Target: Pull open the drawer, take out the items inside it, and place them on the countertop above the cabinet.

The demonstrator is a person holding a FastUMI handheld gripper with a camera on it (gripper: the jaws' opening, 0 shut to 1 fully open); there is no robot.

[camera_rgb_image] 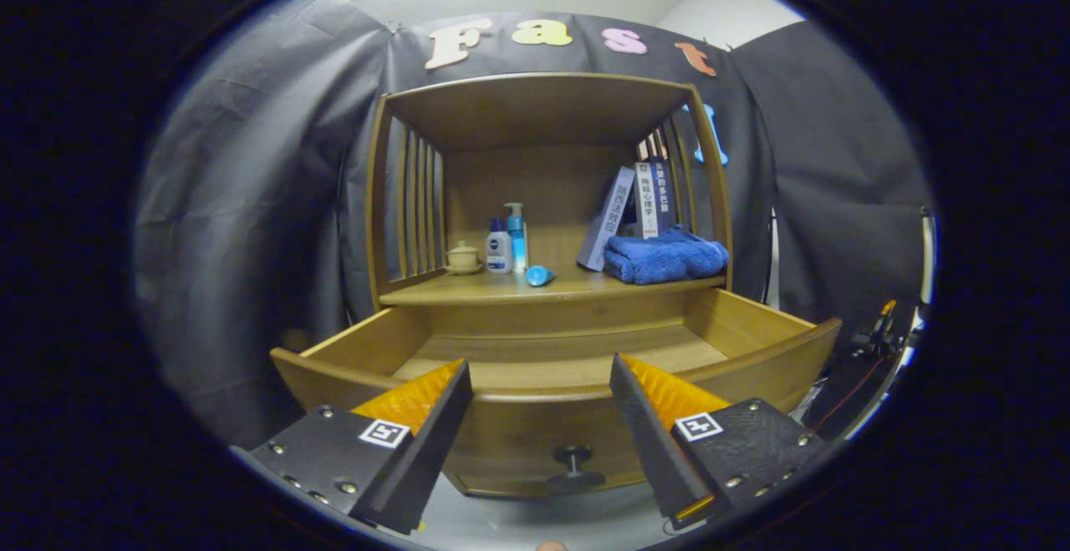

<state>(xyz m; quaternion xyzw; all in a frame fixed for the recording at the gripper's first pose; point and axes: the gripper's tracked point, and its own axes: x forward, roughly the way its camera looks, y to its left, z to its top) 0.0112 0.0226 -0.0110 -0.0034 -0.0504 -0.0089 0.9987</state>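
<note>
Gripper view: drawer (552,350) already pulled out, sitting just ahead of the tongs (542,417) at 12 o'clock, front panel between the two fingers. Wooden, stiff, likely slides on runners; best hold is the dark round knob (574,461) on its front, low between the fingers at 6 o'clock of the drawer. Knob small and smooth, could slip, so a centred pinch looks right. Visible part of the drawer floor looks bare; the near strip behind the front panel is hidden, so cannot tell if items remain.

Looks: warm light-brown wood, curved front edge, plain side walls flaring out.

Tongs spread wide, holding nothing, fingers apart either side of the knob, not touching the drawer.

Counter (468,288) above the cabinet, at 12 o'clock beyond the drawer: small lidded cup (462,257) at 11, white bottle (499,252) and blue pump bottle (517,237) just beside it, small blue item (539,276) lying near the edge, folded blue towel (664,256) at 1 o'clock with books (635,204) leaning behind it. Towel soft, bottles light, cup fragile.
</note>
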